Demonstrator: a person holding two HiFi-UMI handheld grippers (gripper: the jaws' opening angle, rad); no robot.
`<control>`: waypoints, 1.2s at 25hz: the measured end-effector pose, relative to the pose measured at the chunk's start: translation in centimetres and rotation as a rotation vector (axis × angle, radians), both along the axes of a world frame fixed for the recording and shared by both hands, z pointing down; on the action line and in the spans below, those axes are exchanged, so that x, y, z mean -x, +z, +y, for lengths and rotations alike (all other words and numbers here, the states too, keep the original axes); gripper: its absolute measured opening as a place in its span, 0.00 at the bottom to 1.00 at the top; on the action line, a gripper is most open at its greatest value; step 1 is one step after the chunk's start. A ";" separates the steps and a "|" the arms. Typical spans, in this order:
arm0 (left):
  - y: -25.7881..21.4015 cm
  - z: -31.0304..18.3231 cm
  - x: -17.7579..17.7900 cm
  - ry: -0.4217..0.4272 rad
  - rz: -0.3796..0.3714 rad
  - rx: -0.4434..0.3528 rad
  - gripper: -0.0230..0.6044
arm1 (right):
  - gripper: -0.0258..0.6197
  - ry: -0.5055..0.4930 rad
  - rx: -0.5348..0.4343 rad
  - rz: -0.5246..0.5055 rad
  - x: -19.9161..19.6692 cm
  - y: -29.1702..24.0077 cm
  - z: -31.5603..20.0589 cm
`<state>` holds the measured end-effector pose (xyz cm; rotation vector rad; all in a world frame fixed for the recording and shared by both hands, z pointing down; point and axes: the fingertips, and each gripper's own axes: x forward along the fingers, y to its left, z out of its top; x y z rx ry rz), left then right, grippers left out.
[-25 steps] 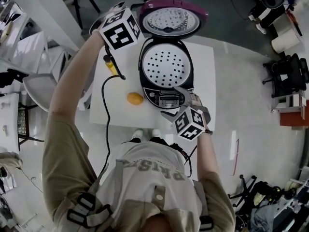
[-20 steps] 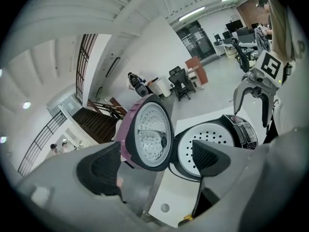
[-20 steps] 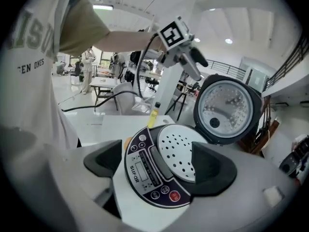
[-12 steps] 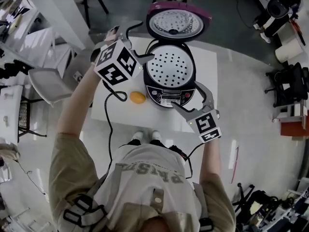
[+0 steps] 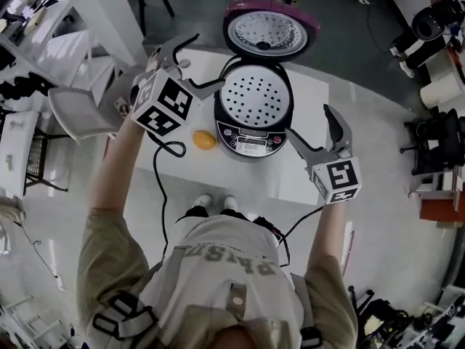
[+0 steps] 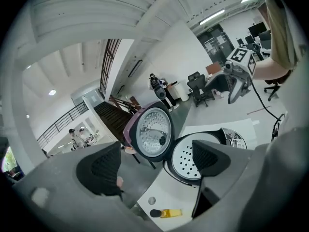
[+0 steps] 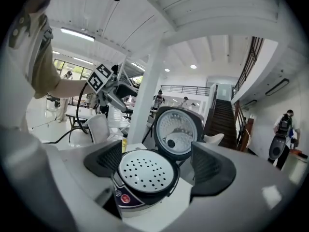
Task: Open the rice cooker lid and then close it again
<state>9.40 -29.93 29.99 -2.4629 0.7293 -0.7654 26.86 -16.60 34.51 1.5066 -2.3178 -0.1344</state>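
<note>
The left tool point(image 5: 209, 59) is released, its jaws spread wide and holding nothing; it hangs above the far left part of the white tabletop point(image 5: 305, 171), pointing toward the rice cooker point(image 5: 251, 118) without touching it. The right tool point(image 5: 311, 122) is likewise released, jaws apart and empty, and is held just right of the cooker's near side, clear of it. In each gripper view the cooker shows through the gap between the pads, well beyond them. The cooker sits at the middle of the tabletop with its control panel point(image 5: 251, 139) facing the person. Its purple lid point(image 5: 270, 31) is raised on the far-side hinge, with the silvery inner face in full view. Inside the body lies a white perforated tray point(image 5: 254, 97). A small orange round thing point(image 5: 205, 139) rests on the tabletop just left of the cooker. In the left gripper view, a small bottle of yellow liquid point(image 6: 166, 212) lies near the tabletop's edge. A black cable point(image 5: 163, 195) trails from the left tool across the tabletop's near left.
</note>
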 end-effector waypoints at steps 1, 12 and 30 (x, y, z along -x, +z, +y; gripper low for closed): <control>-0.1 -0.1 -0.1 -0.005 -0.009 -0.004 0.80 | 0.72 -0.015 -0.010 0.025 -0.7 -0.9 -0.6; -4.0 -4.8 -2.3 -0.045 -0.150 -0.064 0.80 | 0.72 -0.180 -0.074 0.355 -5.1 -8.9 -10.6; 0.8 -14.7 -8.7 0.131 -0.443 0.019 0.80 | 0.68 -0.353 0.139 0.605 -1.5 -5.1 -24.7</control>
